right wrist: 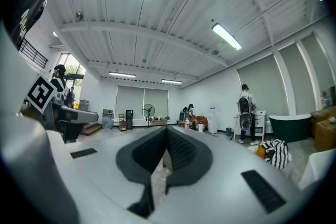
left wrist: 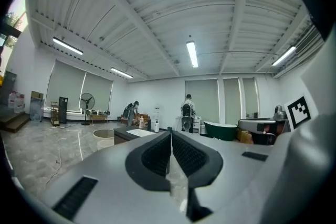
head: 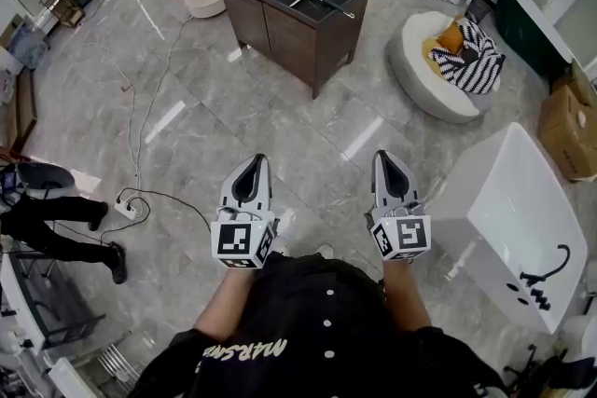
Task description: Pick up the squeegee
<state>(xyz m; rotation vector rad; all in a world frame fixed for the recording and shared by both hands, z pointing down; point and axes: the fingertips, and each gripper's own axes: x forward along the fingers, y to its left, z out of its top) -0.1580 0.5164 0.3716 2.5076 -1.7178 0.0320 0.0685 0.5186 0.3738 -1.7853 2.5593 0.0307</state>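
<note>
Well, the left gripper [head: 254, 165] and right gripper [head: 385, 161] both have jaws together, empty. The squeegee [head: 322, 3] (I think) lies on the vanity [head: 284, 31] at twelve o'clock, well apart; walk closer, then spread one gripper's jaws before reaching.

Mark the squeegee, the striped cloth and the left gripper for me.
squeegee [head: 323, 2]: head view, middle of its length.
striped cloth [head: 478, 61]: head view, centre of the folds.
left gripper [head: 260, 160]: head view, the tip where its jaws meet.
</note>
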